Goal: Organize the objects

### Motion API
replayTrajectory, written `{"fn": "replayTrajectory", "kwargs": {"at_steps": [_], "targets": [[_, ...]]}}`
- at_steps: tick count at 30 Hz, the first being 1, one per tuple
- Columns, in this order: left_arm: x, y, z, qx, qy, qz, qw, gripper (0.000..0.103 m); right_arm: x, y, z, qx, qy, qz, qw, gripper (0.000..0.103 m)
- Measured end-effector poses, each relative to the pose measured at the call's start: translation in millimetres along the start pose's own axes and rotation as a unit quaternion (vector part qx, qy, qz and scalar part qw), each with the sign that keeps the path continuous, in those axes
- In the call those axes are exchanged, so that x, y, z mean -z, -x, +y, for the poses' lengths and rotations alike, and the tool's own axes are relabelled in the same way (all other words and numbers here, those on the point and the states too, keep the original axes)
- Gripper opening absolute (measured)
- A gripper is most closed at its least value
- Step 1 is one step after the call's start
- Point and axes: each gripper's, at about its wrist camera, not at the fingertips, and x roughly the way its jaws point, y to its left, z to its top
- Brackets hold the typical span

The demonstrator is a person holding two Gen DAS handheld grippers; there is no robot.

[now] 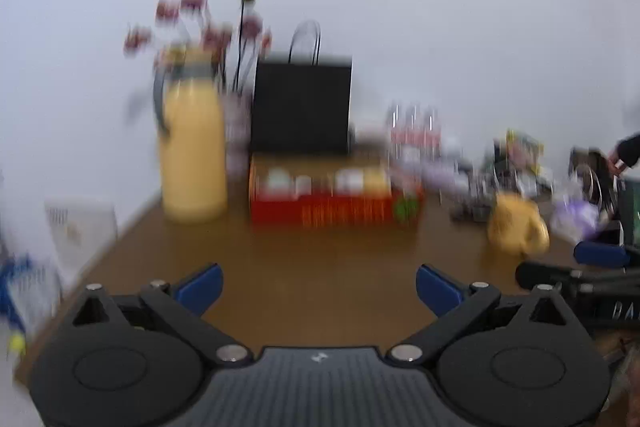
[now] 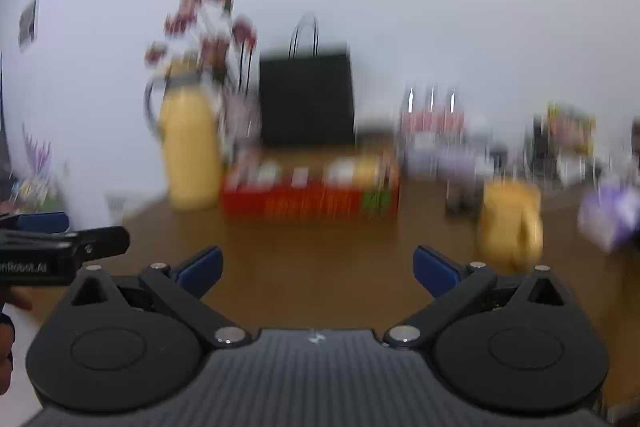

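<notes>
Red box waits at the back of my surface.

The red box (image 1: pixel 332 199) sits between yellow jug (image 1: pixel 193 155) and yellow mug (image 1: pixel 516 227). My left tool (image 1: pixel 319 287) and right tool (image 2: pixel 318 269) gape empty; next, I'd judge, choosing something to grasp.

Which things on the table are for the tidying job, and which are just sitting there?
Probably for tidying (a guess, the pictures are blurry):
red box of small items
yellow mug
both open, empty grippers: left gripper, right gripper

Just sitting there:
yellow jug
flowers
black bag
</notes>
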Motion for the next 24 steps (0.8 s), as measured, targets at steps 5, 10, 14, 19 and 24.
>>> {"fn": "replayTrajectory", "kwargs": {"at_steps": [5, 10, 14, 19, 24], "targets": [[12, 10, -8, -0.030, 0.012, 0.016, 0.9994, 0.103, 17, 5, 5, -0.020, -0.026, 0.042, 0.999, 0.103], [15, 24, -6, -0.055, 0.002, 0.011, 0.9984, 0.103, 8, 9, 19, 0.018, 0.007, 0.044, 0.999, 0.103], [14, 30, 3, -0.035, 0.019, 0.030, 0.9988, 0.103, 7, 19, 28, -0.001, 0.009, 0.037, 0.999, 0.103], [15, 32, 7, -0.038, 0.025, 0.030, 0.9985, 0.103, 8, 20, 34, 0.010, 0.025, 0.037, 0.999, 0.103], [14, 35, 5, -0.038, 0.026, 0.028, 0.9985, 0.103, 7, 21, 29, 0.004, 0.018, 0.041, 0.999, 0.103]]}}
